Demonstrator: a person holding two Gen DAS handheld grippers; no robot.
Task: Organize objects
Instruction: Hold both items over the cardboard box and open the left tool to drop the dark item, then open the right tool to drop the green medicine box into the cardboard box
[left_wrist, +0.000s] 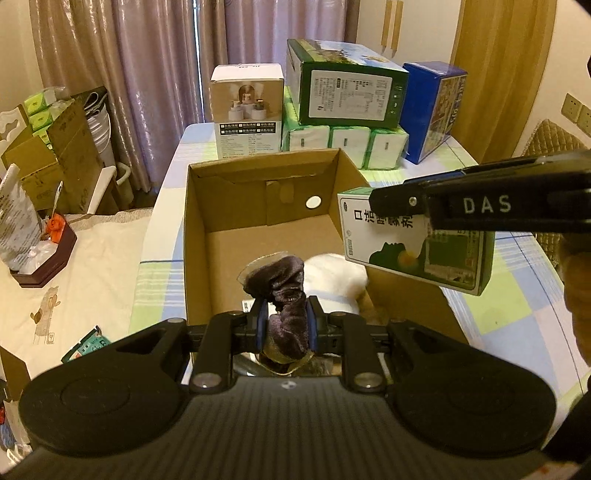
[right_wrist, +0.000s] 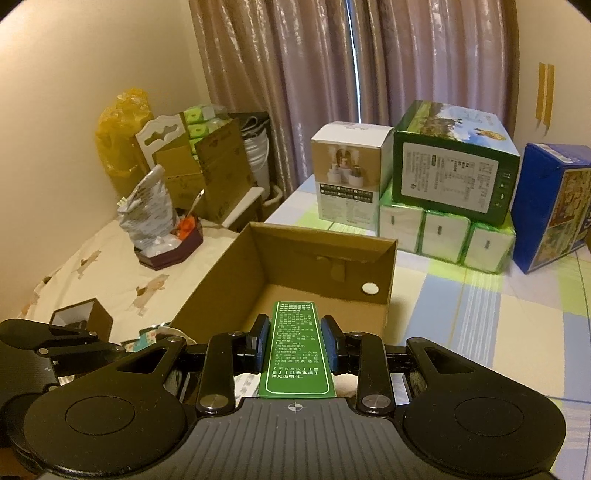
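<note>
Velvet-dark scrunchie (left_wrist: 284, 317) sits clamped in the left hand-held gripper (left_wrist: 285, 325), the open cardboard box (left_wrist: 258, 206) directly ahead and below; the right hand-held gripper (right_wrist: 295, 343) grips a green carton (right_wrist: 295, 350), long axis pointing boxward.

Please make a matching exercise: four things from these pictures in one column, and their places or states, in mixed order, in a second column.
Things:
1. dark velvet scrunchie
2. green and white medicine box
3. big green carton
4. cardboard box

Places or states:
A. open at the top, on the checked cloth
B. clamped in the left gripper
C. resting on the tissue packs
D. clamped in the right gripper

Pairs: 1-B, 2-D, 3-C, 4-A
</note>
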